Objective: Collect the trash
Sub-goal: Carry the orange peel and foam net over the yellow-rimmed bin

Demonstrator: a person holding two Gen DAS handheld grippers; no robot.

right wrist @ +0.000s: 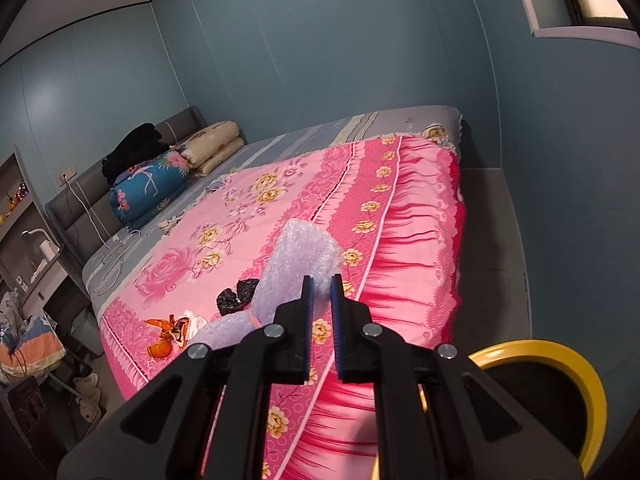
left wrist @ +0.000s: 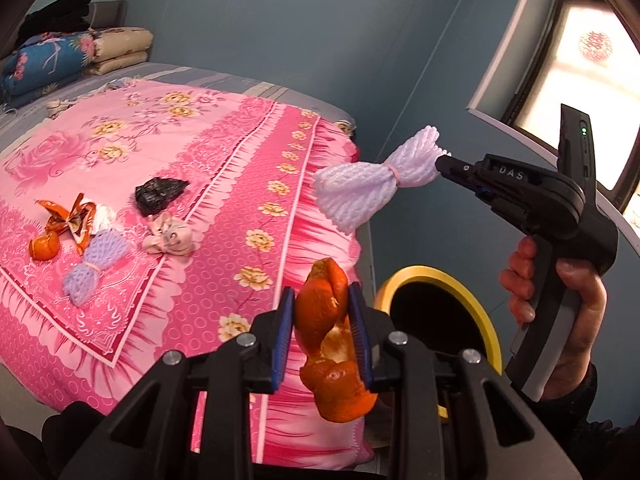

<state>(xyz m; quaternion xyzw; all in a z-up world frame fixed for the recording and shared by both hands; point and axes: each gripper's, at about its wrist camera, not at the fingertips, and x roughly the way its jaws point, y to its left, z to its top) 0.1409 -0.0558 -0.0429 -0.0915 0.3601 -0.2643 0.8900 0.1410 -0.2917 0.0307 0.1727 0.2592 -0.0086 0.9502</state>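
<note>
In the left wrist view my left gripper (left wrist: 320, 294) is shut on a piece of orange peel (left wrist: 324, 320), hanging over the edge of the pink bedspread (left wrist: 192, 128). To its right a hand holds my right gripper (left wrist: 442, 162), shut on one end of a white foam fruit net (left wrist: 368, 182) in the air. A yellow-rimmed bin (left wrist: 432, 274) stands on the floor below both. In the right wrist view the foam net (right wrist: 298, 256) sticks out from between the pads of the right gripper (right wrist: 322, 282), and the bin (right wrist: 560, 352) is at the lower right.
On the bedspread lie a lilac foam net (left wrist: 94, 264), an orange peel (left wrist: 44, 246), an orange wrapper (left wrist: 70, 216), a black bag (left wrist: 160, 196) and a crumpled tissue (left wrist: 172, 236). Folded quilts (right wrist: 160, 184) lie by the headboard. A grey floor strip (right wrist: 492, 240) runs between bed and wall.
</note>
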